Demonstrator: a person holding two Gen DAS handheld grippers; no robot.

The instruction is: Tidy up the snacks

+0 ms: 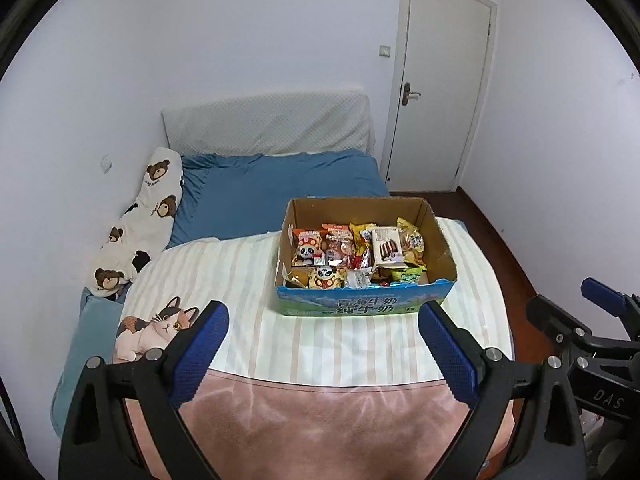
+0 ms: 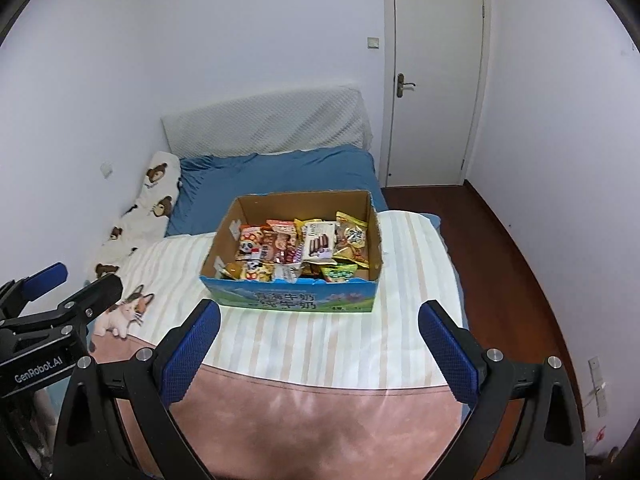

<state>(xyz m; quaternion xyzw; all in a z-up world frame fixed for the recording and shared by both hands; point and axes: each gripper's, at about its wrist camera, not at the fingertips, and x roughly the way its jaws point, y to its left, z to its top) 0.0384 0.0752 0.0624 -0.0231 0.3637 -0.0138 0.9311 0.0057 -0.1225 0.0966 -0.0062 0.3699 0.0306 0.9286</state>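
A white-walled bedroom is seen, with a closed white door (image 1: 440, 80) far ahead and to the right of both tongs. A bed (image 1: 280, 184) with a blue sheet and a padded white headboard (image 1: 268, 124) fills the middle of the room, and a striped blanket (image 1: 248, 312) with a pink border is spread over its near end, directly beneath the tongs. A bear-print pillow (image 1: 140, 220) is laid along the wall, ahead and to the left of the left gripper (image 1: 324, 320), and a cat print (image 1: 156, 324) on the blanket is seen just beside that gripper's left finger.

An open cardboard box (image 1: 360, 304) with a blue printed front is set on the striped blanket, just ahead of both tongs and between their fingertips in each view. It is filled with assorted snack packets (image 1: 356, 252), among them a white chocolate-biscuit pack (image 2: 318, 244) and panda-printed bags (image 1: 308, 248).

The left gripper is held with its blue-padded fingers spread wide and nothing between them. The right gripper (image 2: 320, 320) is likewise spread wide and empty. The two are held side by side above the blanket, apart from the box.
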